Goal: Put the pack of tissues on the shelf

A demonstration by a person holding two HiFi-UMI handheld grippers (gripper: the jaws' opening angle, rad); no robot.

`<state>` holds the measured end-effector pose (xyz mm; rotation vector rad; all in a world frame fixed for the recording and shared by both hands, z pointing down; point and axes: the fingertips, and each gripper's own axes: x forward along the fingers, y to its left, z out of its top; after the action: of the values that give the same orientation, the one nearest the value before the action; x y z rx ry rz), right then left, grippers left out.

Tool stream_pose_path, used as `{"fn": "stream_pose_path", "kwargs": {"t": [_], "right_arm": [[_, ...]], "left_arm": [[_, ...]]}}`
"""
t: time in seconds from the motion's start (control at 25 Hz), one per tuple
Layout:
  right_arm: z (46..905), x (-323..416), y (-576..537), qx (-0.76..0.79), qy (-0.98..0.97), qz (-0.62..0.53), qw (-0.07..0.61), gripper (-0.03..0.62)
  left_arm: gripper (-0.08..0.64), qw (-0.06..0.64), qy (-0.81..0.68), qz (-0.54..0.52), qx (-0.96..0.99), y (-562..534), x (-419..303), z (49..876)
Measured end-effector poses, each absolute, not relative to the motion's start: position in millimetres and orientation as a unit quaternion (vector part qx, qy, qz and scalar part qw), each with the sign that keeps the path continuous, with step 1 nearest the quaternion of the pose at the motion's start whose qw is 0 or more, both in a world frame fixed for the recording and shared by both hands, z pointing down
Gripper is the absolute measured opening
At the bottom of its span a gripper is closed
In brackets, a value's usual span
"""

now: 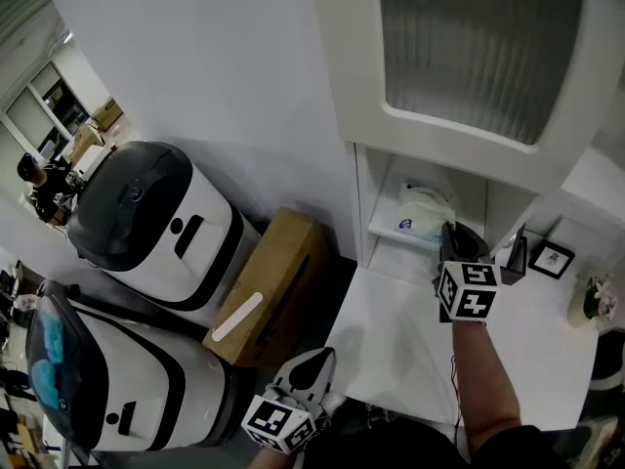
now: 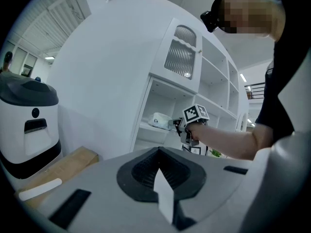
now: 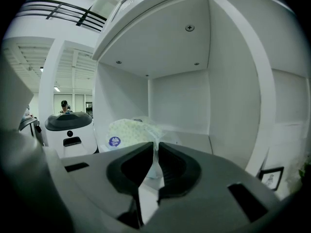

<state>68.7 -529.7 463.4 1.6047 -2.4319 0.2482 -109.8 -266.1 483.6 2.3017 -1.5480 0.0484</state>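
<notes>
White shelf unit (image 1: 469, 154) with a ribbed door above and an open compartment below, standing on a white counter (image 1: 410, 350). Beside it, at the left, are two white-and-black rounded machines (image 1: 161, 218) (image 1: 107, 379) and a cardboard box (image 1: 283, 277), which leans near the counter edge.

Pack of tissues (image 1: 423, 211) – lying on the shelf board (image 3: 194, 140) inside the open compartment, toward its left side, a round blue sticker facing out.

Right gripper (image 1: 452, 231), reaching into the compartment – its jaws are closed together on a thin flap of the pack's wrapper, with the tips at the near edge of the pack (image 3: 129, 130).

Left gripper (image 1: 314, 367), held low and well apart from the shelf. In the left gripper view its jaws are pressed together with nothing between them.

Small framed picture (image 1: 552, 259), on the counter to the right of the compartment.
</notes>
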Motion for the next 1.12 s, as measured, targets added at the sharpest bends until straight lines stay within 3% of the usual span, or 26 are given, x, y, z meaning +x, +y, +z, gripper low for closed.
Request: {"fn": "stream_pose_path", "kwargs": {"t": [0.08, 0.2, 0.76, 1.12], "right_arm": [[463.5, 67.6, -527.6, 0.544, -0.828, 0.086, 0.106, 0.012], [460.9, 66.5, -524.2, 0.54, -0.831, 0.086, 0.1, 0.083], [438.0, 81.6, -480.1, 0.575, -0.812, 0.067, 0.076, 0.081], [437.8, 85.3, -426.5, 0.558, -0.818, 0.136, 0.026, 0.015]], "left_arm": [[0.003, 0.184, -0.546, 0.018, 0.818, -264.3, -110.9, 483.3], [0.003, 0.184, -0.541, 0.019, 0.82, -262.1, -112.2, 482.4], [0.003, 0.168, -0.507, 0.022, 0.845, -246.3, -120.0, 468.1], [0.003, 0.158, -0.468, 0.021, 0.869, -229.4, -120.4, 458.3]]}}
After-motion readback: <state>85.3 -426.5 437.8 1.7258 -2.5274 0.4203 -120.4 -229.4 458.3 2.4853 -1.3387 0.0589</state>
